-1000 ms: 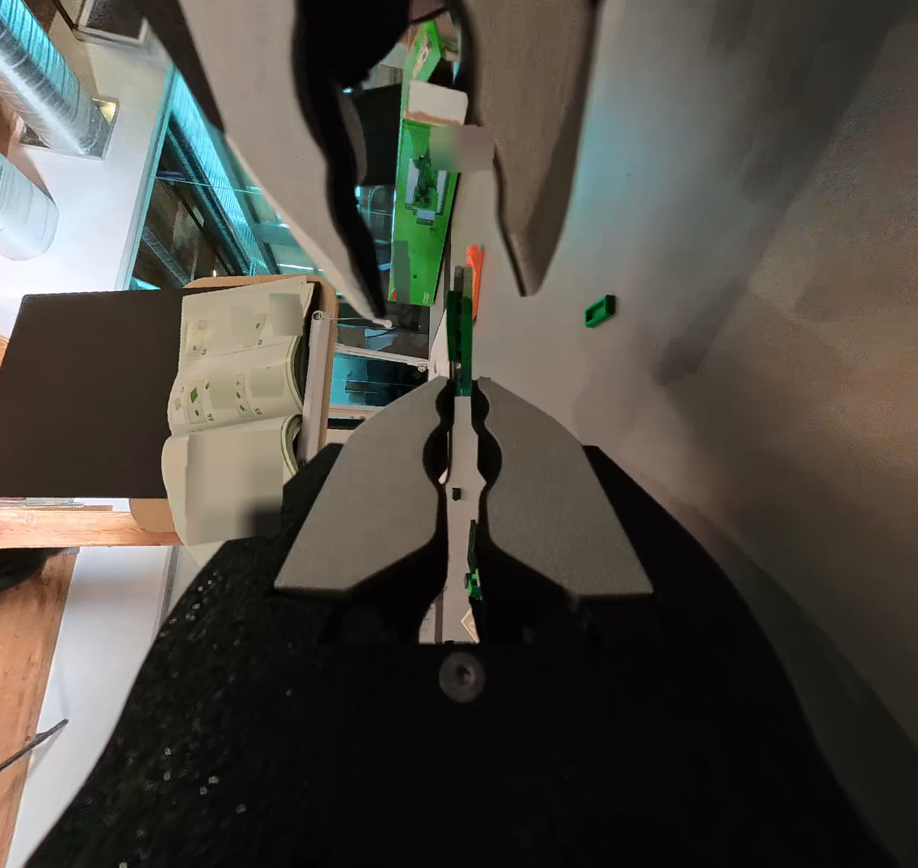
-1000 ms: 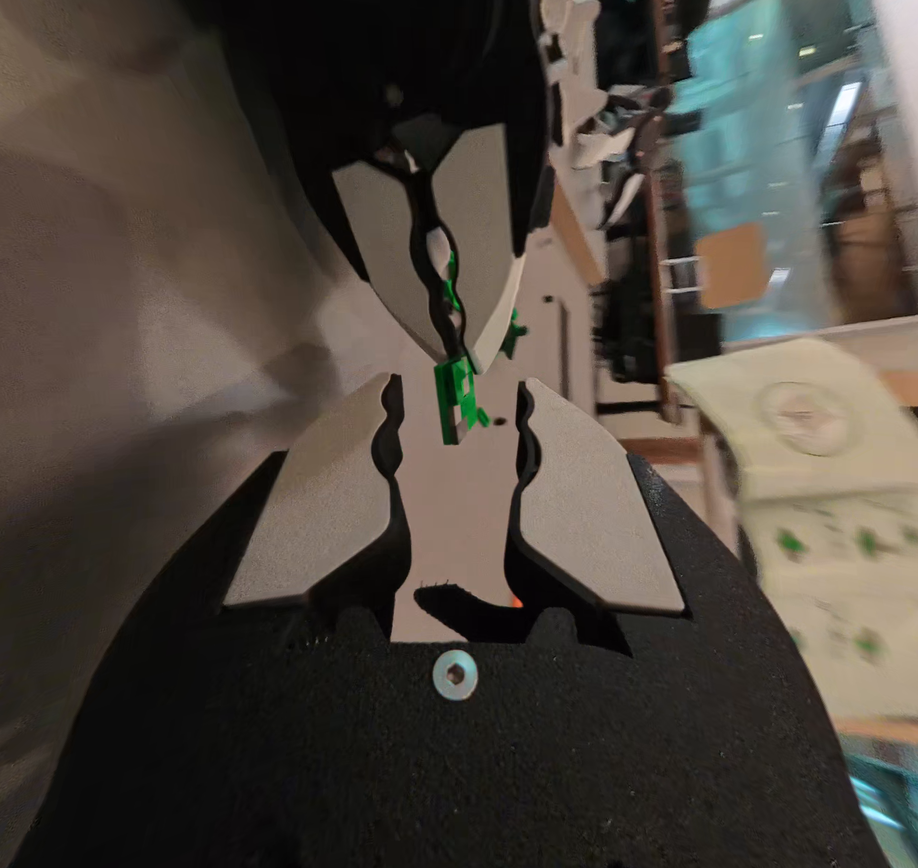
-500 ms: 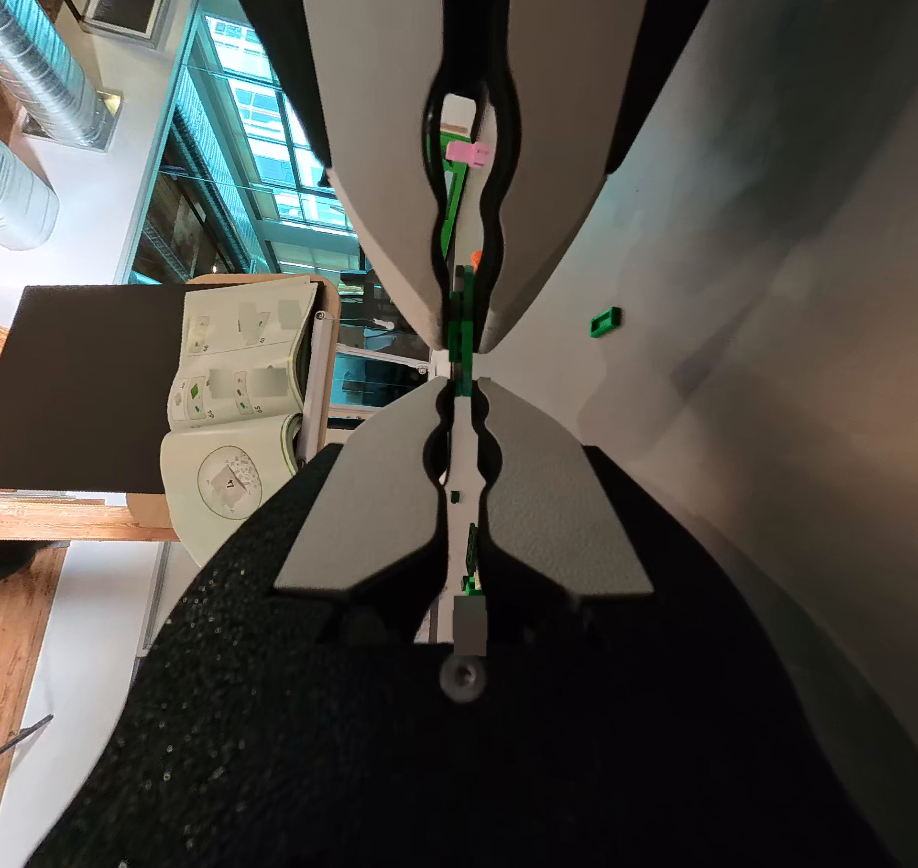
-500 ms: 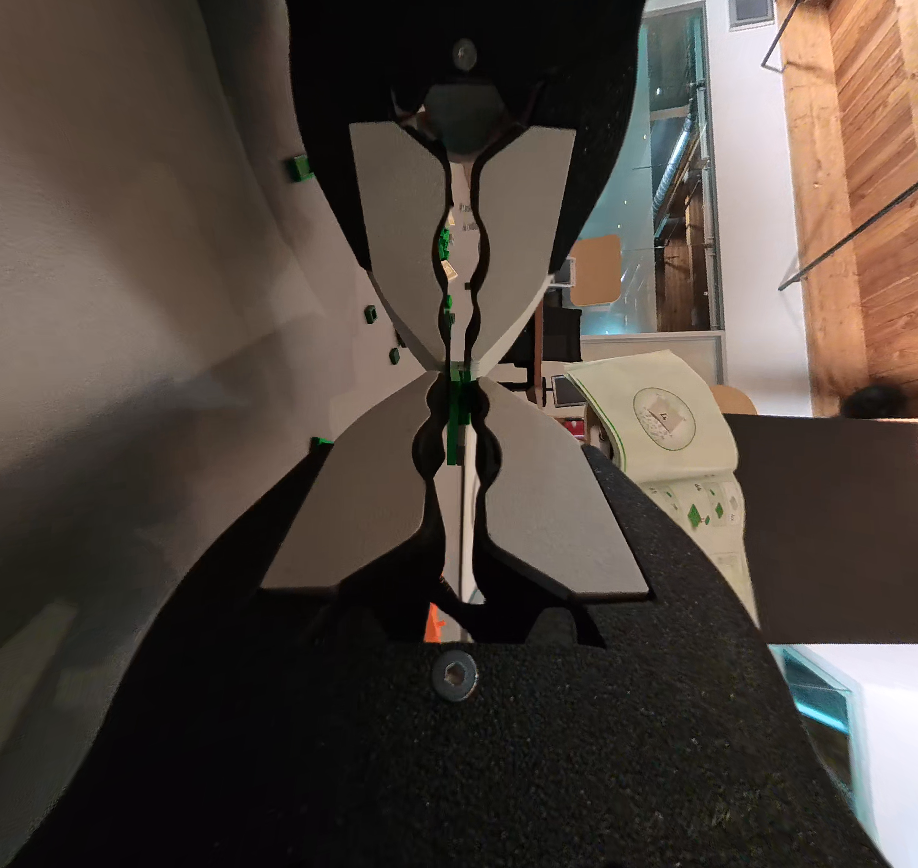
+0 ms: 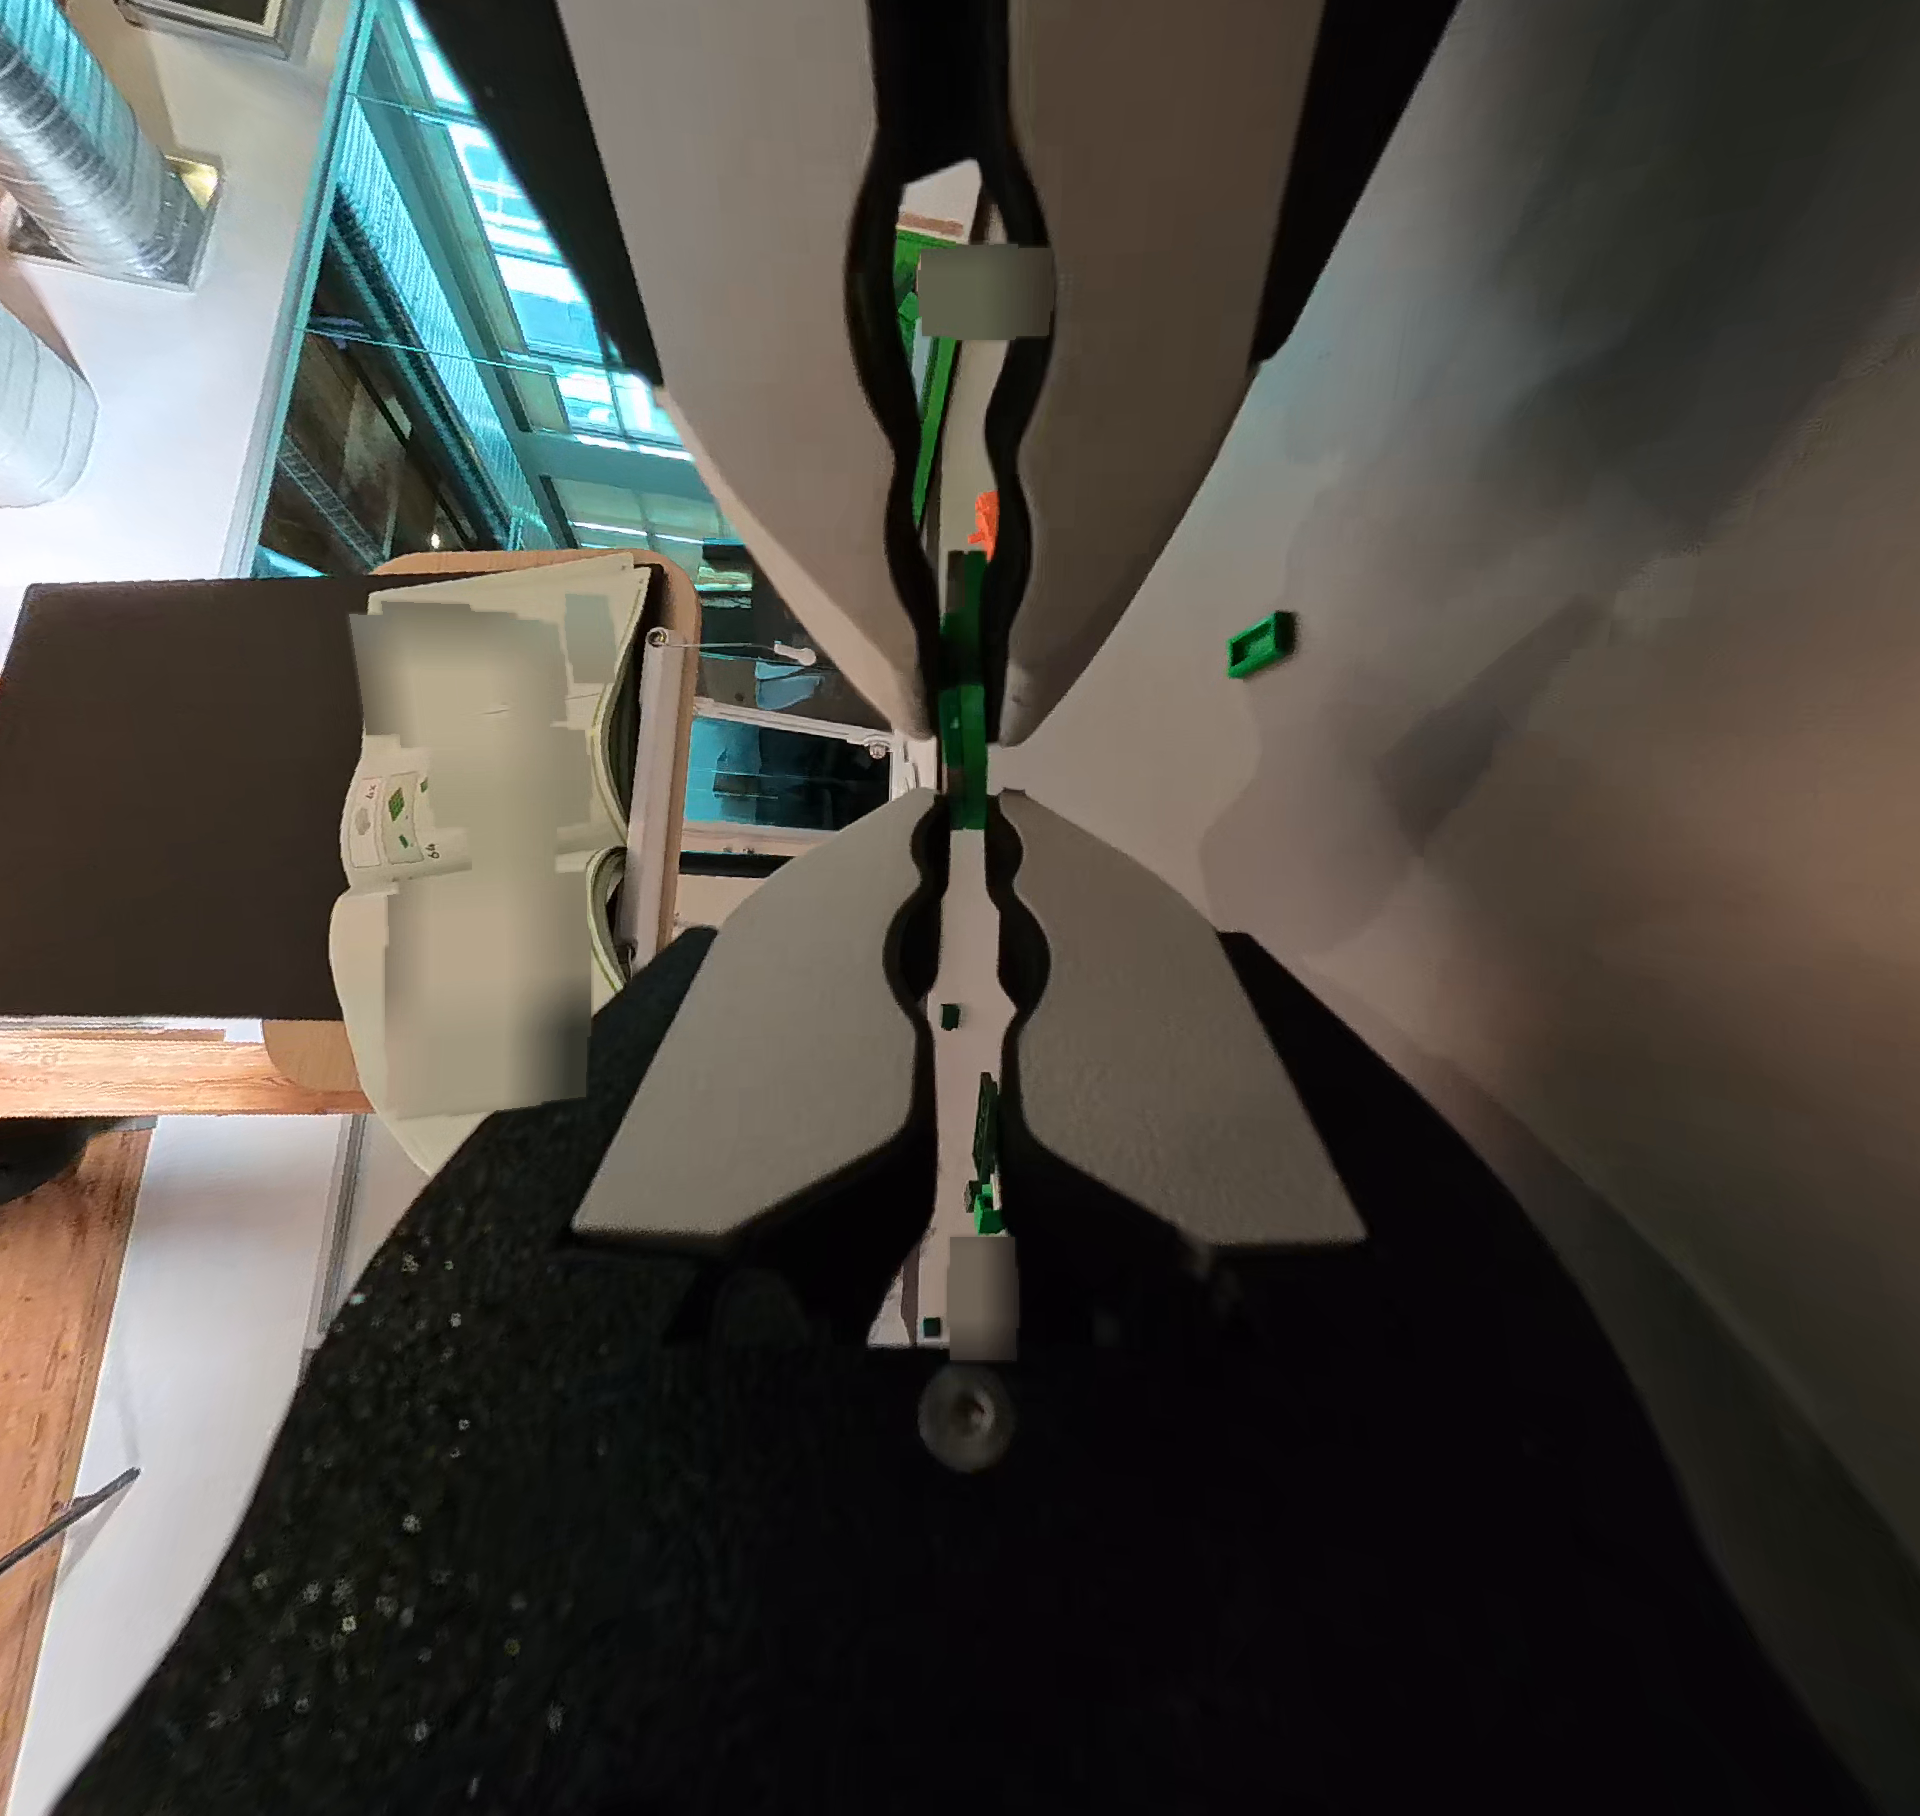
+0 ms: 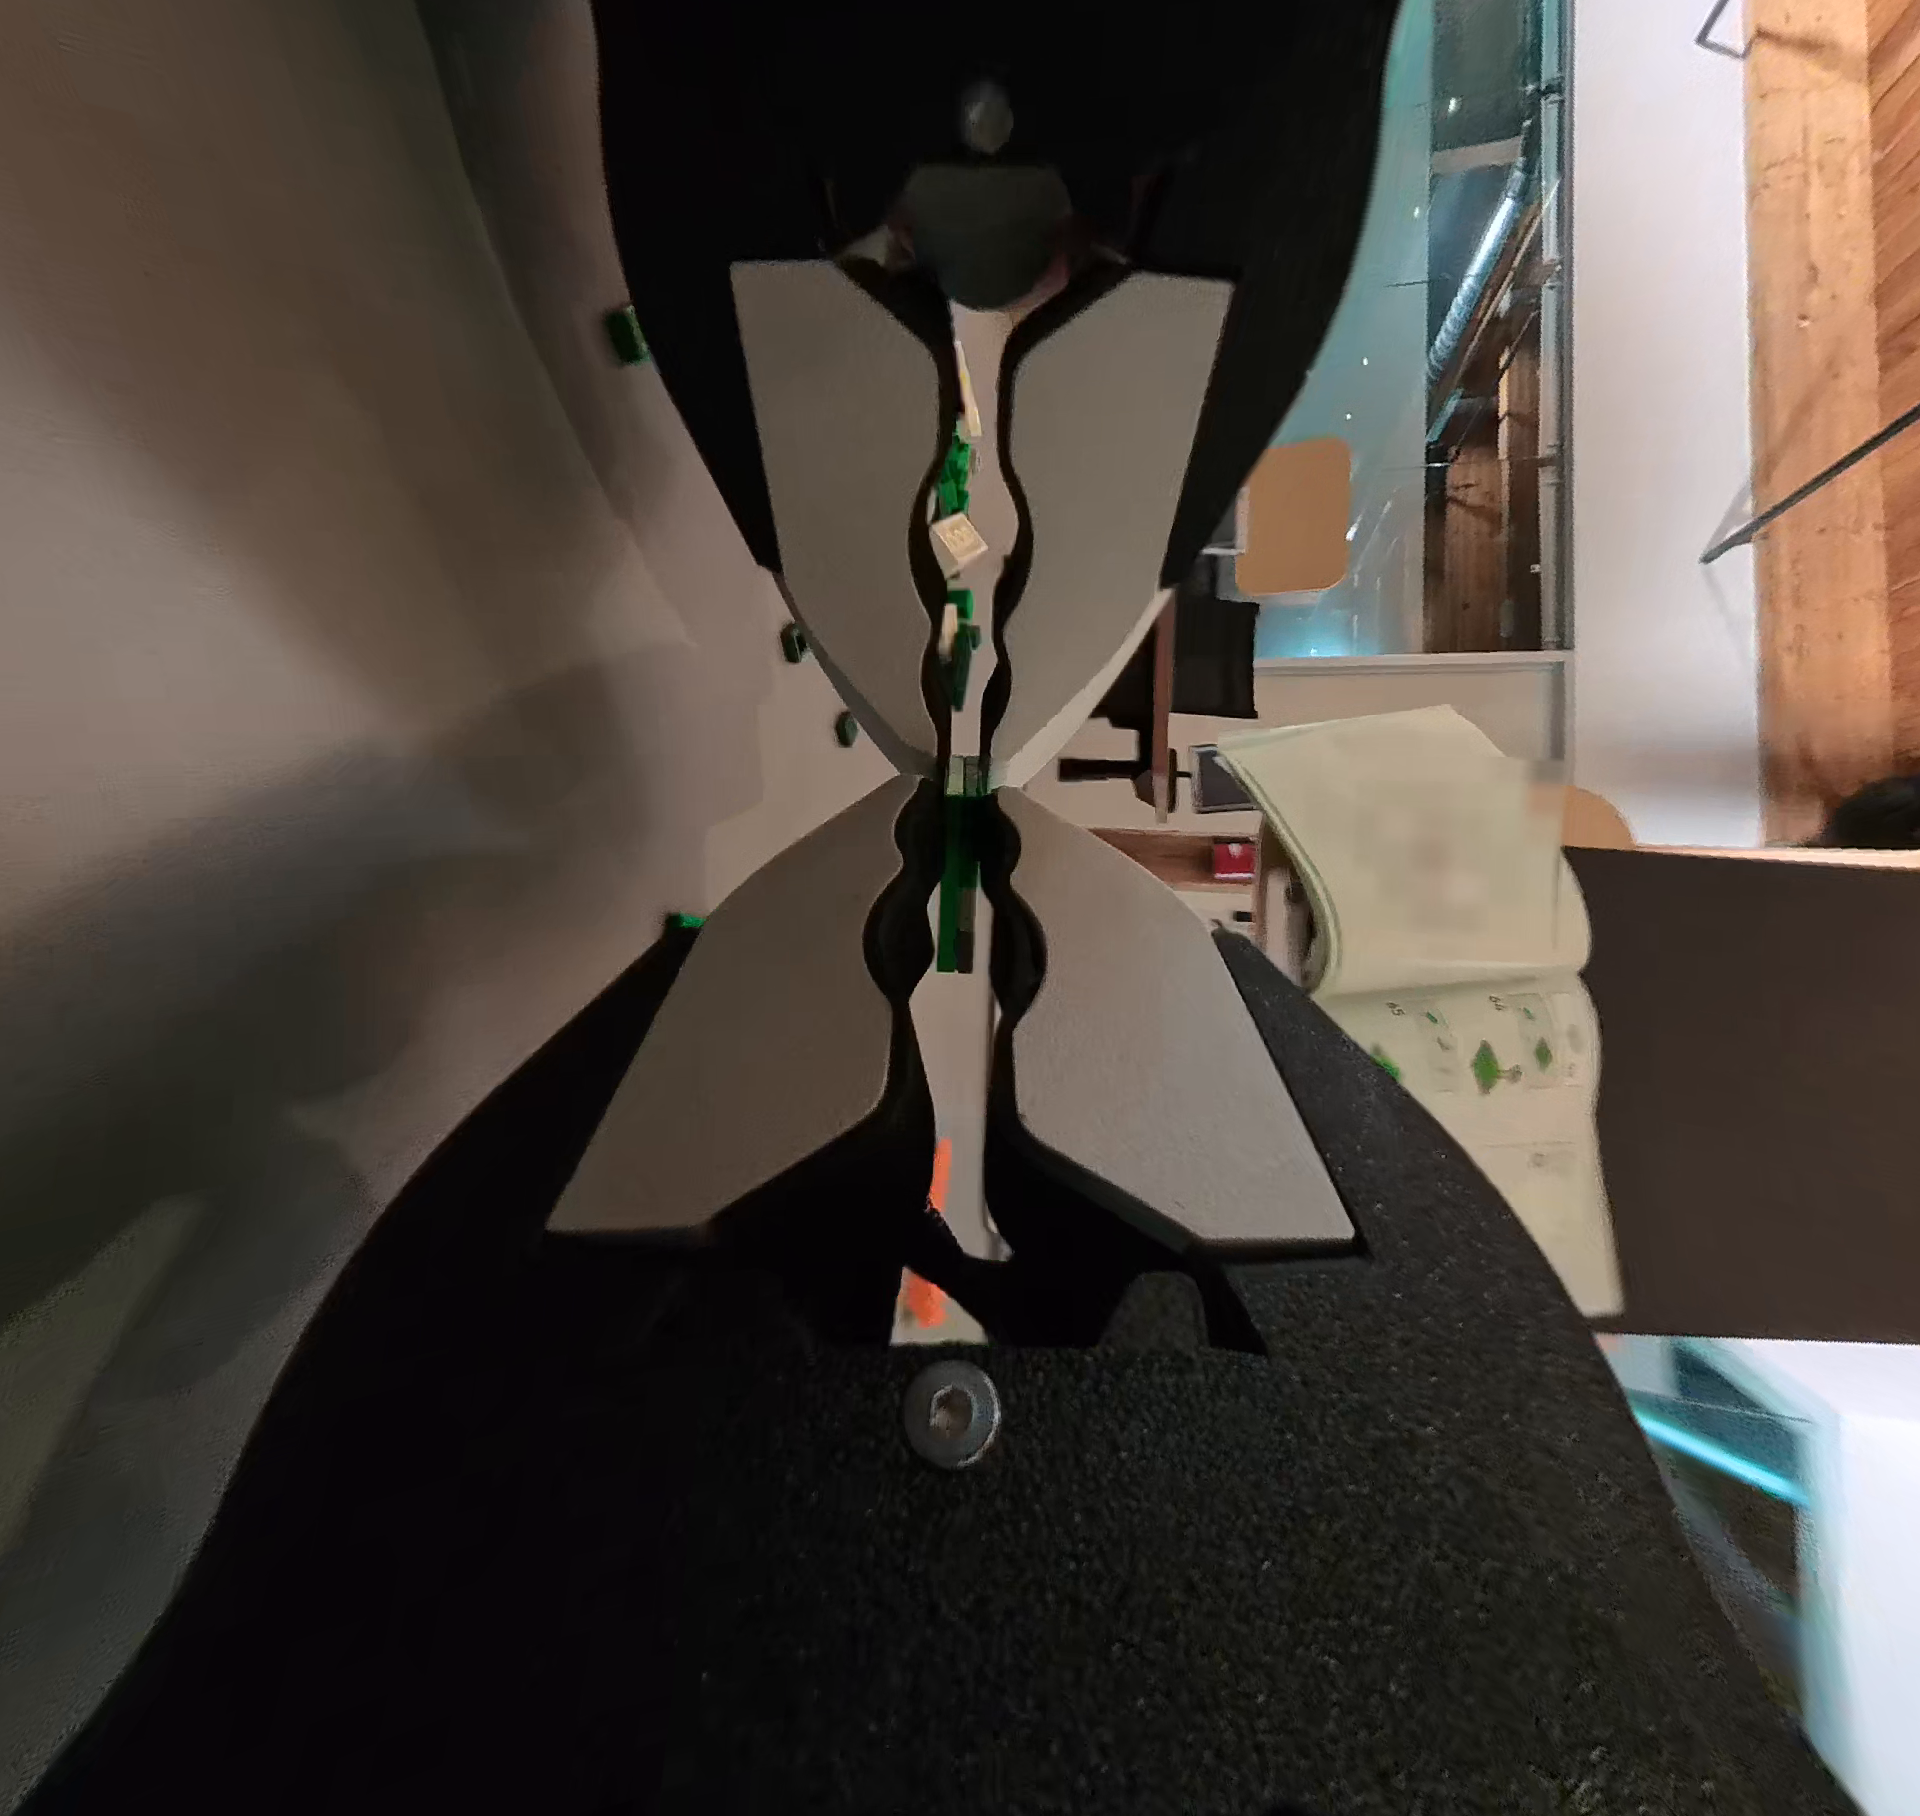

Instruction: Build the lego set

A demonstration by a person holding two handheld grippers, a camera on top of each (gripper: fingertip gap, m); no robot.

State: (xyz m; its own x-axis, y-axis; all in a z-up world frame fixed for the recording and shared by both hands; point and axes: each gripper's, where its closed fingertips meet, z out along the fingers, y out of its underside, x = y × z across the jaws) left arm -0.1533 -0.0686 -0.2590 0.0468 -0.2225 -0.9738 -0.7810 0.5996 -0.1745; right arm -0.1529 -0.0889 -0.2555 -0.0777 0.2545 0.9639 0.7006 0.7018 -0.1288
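A thin green lego assembly is held edge-on in the air between both grippers, which meet tip to tip. My left gripper is shut on its near end. My right gripper is shut on its other end, where the green plate sits between the fingers. In the left wrist view the right gripper comes in from the top. In the right wrist view the left gripper comes in from the top. Most of the assembly is hidden by the fingers.
The white table carries a loose green brick, an orange piece and several small green bricks. An open instruction booklet stands at the table's edge, and it also shows in the left wrist view. My two grippers' fingertips are within a few centimetres of each other.
The right gripper was open and apart from the green assembly. It has moved in, closed on the assembly and now faces the left gripper tip to tip. The left gripper kept its hold.
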